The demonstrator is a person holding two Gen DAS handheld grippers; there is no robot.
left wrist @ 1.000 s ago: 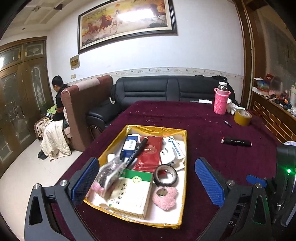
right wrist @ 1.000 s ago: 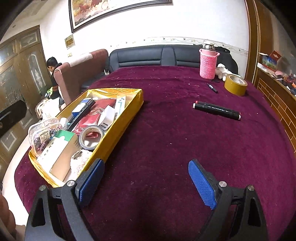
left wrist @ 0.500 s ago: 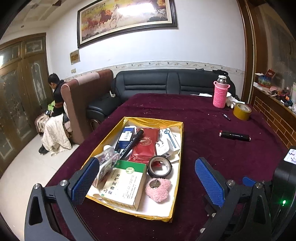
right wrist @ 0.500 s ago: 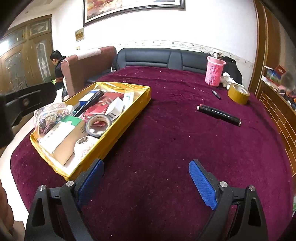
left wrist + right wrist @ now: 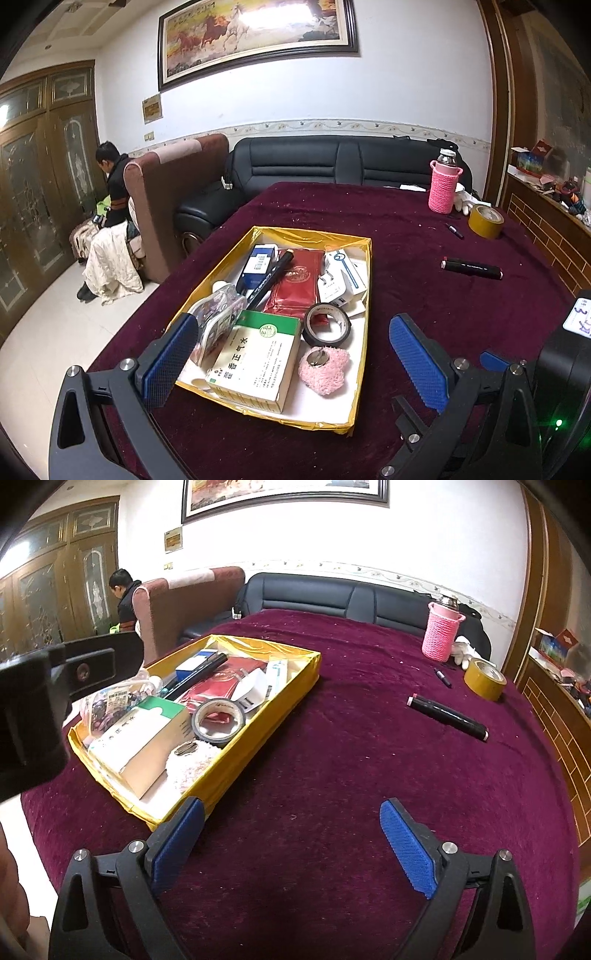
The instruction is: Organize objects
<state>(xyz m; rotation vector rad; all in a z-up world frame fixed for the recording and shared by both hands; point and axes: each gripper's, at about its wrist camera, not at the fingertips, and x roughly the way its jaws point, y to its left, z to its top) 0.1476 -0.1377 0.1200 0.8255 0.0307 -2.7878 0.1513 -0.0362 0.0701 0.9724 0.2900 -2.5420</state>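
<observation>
Sprawling under everything is the maroon tabletop [image 5: 332,775], and the yellow tray [image 5: 360,332] sits near its front edge, already crammed: medicine box [image 5: 255,358], black tape roll [image 5: 327,326], pink fluffy keyring [image 5: 325,371]. Out on the cloth, well apart, lie the yellow tape roll [image 5: 484,679] and black marker [image 5: 447,712], likely next to be tidied. Left gripper [image 5: 295,362] hovers over the tray, fingers spread, empty; right gripper [image 5: 291,843] hangs beside it over bare cloth, also spread.

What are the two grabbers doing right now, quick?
Left gripper: open, holding nothing, above the yellow tray.
Right gripper: open, holding nothing, above the red tablecloth.
</observation>
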